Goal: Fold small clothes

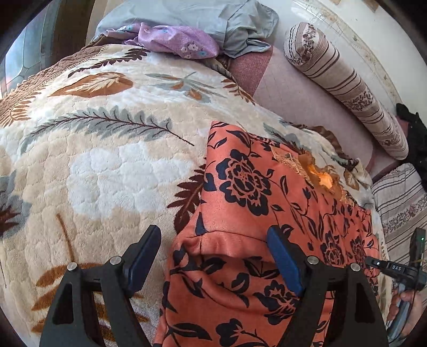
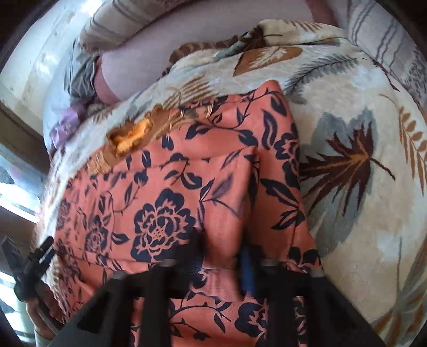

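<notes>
1. Work surface: a bed covered by a plush cream blanket point(image 1: 112, 165) printed with brown, tan and grey leaf motifs. The blanket spans most of both wrist views.
2. Task item: an orange garment with a dark floral print point(image 1: 253, 202) lies flat on the blanket, on the right half of the left wrist view. A folded edge with a hem crosses it just ahead of the left gripper. A frayed, embroidered opening (lit bright orange) sits at its far edge.
3. Left gripper point(image 1: 213, 256): jaws wide apart. One finger hangs over bare blanket, the other over the garment; nothing is held between them.
4. Right gripper point(image 2: 222, 256): heavily blurred. The jaws stand fairly close together over a raised ridge of the garment point(image 2: 186, 202); whether they pinch the cloth cannot be told.
5. Surroundings, left wrist view: a striped bolster cushion point(image 1: 344, 88) lies along a pale wall point(image 1: 347, 32), on a pink sheet point(image 1: 299, 106).
6. At the far end of the bed lie a crumpled purple floral cloth point(image 1: 176, 40) and a grey-blue cloth point(image 1: 213, 18), touching each other.
7. A window frame shows at the left edge of the right wrist view.
</notes>
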`<state>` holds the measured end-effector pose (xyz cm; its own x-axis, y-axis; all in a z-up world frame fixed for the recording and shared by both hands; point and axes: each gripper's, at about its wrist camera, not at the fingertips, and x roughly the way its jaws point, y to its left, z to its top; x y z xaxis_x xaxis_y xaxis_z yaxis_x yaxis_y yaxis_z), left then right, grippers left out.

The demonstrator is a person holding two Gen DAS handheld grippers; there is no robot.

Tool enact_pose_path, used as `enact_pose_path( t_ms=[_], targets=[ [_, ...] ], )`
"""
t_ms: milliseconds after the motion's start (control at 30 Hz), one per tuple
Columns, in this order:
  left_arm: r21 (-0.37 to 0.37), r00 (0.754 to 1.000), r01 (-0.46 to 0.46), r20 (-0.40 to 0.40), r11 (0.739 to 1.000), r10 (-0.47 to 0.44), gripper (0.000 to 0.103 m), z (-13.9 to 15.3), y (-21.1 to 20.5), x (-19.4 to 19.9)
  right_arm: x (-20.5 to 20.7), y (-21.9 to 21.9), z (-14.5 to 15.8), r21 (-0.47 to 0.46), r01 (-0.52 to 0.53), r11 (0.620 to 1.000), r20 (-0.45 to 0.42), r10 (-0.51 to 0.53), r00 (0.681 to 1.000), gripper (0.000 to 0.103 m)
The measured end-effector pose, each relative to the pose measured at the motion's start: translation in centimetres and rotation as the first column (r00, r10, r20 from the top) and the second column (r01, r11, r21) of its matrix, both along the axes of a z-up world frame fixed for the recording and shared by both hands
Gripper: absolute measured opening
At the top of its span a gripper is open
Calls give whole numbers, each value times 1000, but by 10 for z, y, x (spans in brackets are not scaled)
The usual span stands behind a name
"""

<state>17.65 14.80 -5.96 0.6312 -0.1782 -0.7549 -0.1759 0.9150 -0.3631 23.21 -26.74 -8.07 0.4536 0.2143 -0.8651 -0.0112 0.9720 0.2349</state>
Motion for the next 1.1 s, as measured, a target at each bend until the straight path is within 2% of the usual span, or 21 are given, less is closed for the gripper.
enact_pose_path(
  t_ms=[67,133,200,267,300,333,400,433,467,533,600,667,700,733,800,833,900,967,1000,1033,1100],
  targets=[
    [-32,1000,1,-6,999,-1,82,-1,5,-2,-4,22,22,-149,-68,986,48,76,996,10],
    [-33,1000,-1,14,999,1,82,4,7,-4,-7,35,55,-247,-81,966,139,118,983,9],
    [-15,999,-7,45,1000,8,82,11,8,-9,-9,36,81,-292,-49,955,227,118,967,9],
    [-7,997,-9,77,1000,10,82,16,8,-10,-8,35,84,-299,-4,954,276,91,957,10],
    [-3,996,-8,86,1000,9,82,17,7,-10,-7,28,72,-281,10,960,269,68,961,10],
    [3,996,-7,84,1000,6,82,17,6,-8,-1,20,51,-262,21,965,228,40,973,17],
    [23,999,10,37,1000,-11,82,8,1,-2,11,5,-7,-195,7,981,34,0,999,47],
    [39,1000,21,-1,999,-21,82,1,-2,1,9,-3,-21,-142,17,990,30,-13,999,57],
    [64,999,27,-34,998,-25,82,-5,-4,3,0,-9,-15,-108,34,994,96,-23,995,57],
    [110,999,26,-24,994,-24,82,-3,-7,2,-10,-19,2,-51,84,995,135,-77,988,59],
    [175,996,-24,85,984,9,81,17,-10,-7,-20,-29,28,-16,124,992,218,-117,969,60],
    [229,981,-29,192,973,-16,81,34,-17,-17,-29,-34,53,65,111,992,292,-125,948,64],
    [257,981,-13,192,966,-37,81,35,-21,-17,-30,-34,61,113,87,990,313,-118,942,66],
    [293,988,13,143,956,-57,81,27,-26,-12,-31,-34,64,175,46,984,321,-101,942,72],
    [344,996,84,-53,935,-70,79,-5,-32,5,-25,-32,51,300,-32,953,282,-57,958,77],
    [318,994,89,-86,944,-65,77,-14,-30,7,-19,-29,35,332,-37,943,235,-45,971,77],
    [306,999,47,3,951,-50,71,4,-28,-2,-4,-32,-13,337,37,941,53,-58,997,78],
    [339,988,7,144,941,-59,71,27,-30,-17,-8,-41,-8,371,46,927,99,-89,991,73],
    [358,984,-4,167,934,-60,71,30,-31,-20,-9,-40,3,365,41,930,126,-93,988,73],
    [371,989,13,130,929,-66,72,25,-32,-16,-14,-39,13,363,25,931,158,-88,984,73],
    [356,992,104,-99,929,-73,73,-11,-33,7,-9,-37,25,370,-16,929,196,-61,979,74]
  ],
)
